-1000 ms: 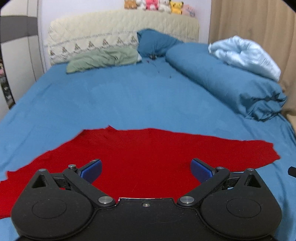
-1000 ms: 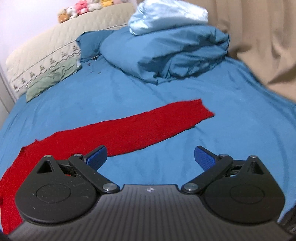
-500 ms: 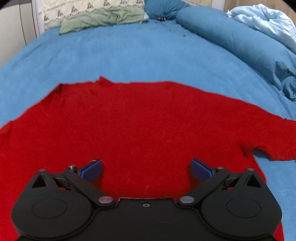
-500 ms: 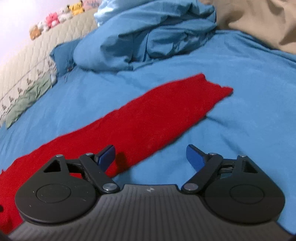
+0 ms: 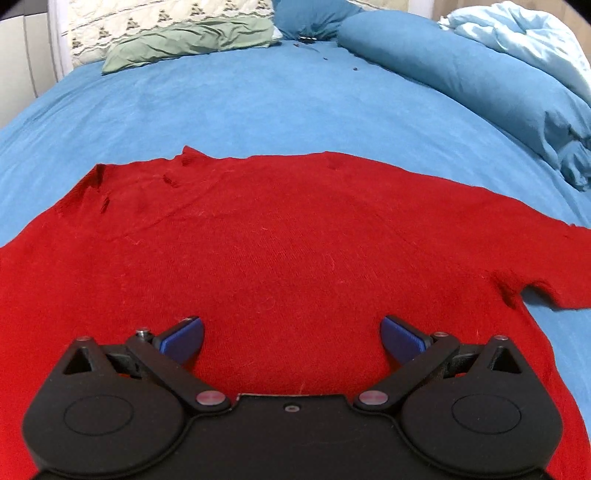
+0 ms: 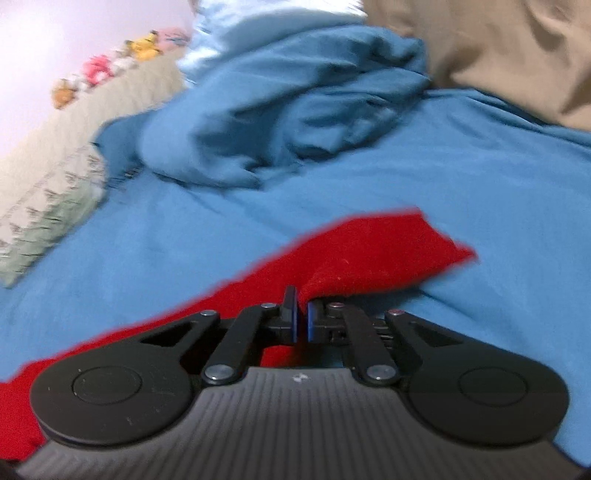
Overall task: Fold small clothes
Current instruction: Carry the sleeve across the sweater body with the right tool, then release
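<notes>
A red knit sweater lies spread flat on the blue bed sheet, one sleeve running off to the right. My left gripper hovers low over the sweater's body, open, with nothing pinched between its blue pads. In the right wrist view the sleeve ends just ahead of my right gripper. Its jaws are closing tight on the sleeve's near edge, and the fabric bunches up at the pads. This view is motion-blurred.
A rolled blue duvet with a pale blue blanket on it lies along the right side. A green pillow and a quilted headboard are at the far end. A beige curtain hangs at the right.
My left gripper came down close over the sweater, then stayed still. My right gripper moved along to the sleeve's end and went from wide open to shut on the fabric.
</notes>
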A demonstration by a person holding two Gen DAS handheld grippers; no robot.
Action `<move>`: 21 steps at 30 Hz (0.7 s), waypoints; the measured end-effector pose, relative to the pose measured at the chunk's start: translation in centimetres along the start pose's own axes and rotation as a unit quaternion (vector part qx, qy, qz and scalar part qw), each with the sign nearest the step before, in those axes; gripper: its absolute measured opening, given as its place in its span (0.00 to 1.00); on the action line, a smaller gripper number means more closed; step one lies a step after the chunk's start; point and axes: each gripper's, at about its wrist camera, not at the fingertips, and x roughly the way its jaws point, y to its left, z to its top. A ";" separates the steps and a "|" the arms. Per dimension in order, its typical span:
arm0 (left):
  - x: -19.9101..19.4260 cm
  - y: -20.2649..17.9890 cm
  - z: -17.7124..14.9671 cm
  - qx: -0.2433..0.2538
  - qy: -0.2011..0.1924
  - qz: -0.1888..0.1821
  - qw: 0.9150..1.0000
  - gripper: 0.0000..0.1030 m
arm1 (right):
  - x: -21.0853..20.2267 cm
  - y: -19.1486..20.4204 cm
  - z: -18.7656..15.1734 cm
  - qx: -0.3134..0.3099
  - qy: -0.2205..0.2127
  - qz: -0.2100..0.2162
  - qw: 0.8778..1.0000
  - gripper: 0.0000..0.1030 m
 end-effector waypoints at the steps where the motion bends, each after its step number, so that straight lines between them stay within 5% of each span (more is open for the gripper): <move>1: -0.4 0.2 0.1 -0.001 0.003 -0.001 1.000 1.00 | -0.6 1.4 0.7 -0.001 -0.003 0.027 1.000 0.19; 5: -3.6 1.5 0.0 -0.013 -0.049 0.016 0.999 1.00 | -3.8 9.6 2.5 -0.040 -0.012 0.169 0.985 0.19; 8: -6.9 2.9 -0.5 -0.011 -0.091 0.061 0.994 1.00 | -6.0 17.0 1.4 -0.091 0.007 0.290 0.953 0.19; 11: -9.5 5.5 -1.6 -0.047 -0.105 0.083 0.990 1.00 | -6.2 23.8 -3.1 -0.166 0.070 0.362 0.914 0.19; 15: -10.7 8.9 -3.8 -0.097 -0.094 0.081 0.988 1.00 | -4.3 28.8 -12.2 -0.254 0.169 0.364 0.880 0.19; 21: -10.8 10.5 -5.1 -0.103 -0.082 0.106 0.986 1.00 | -3.7 28.9 -18.2 -0.285 0.189 0.344 0.875 0.23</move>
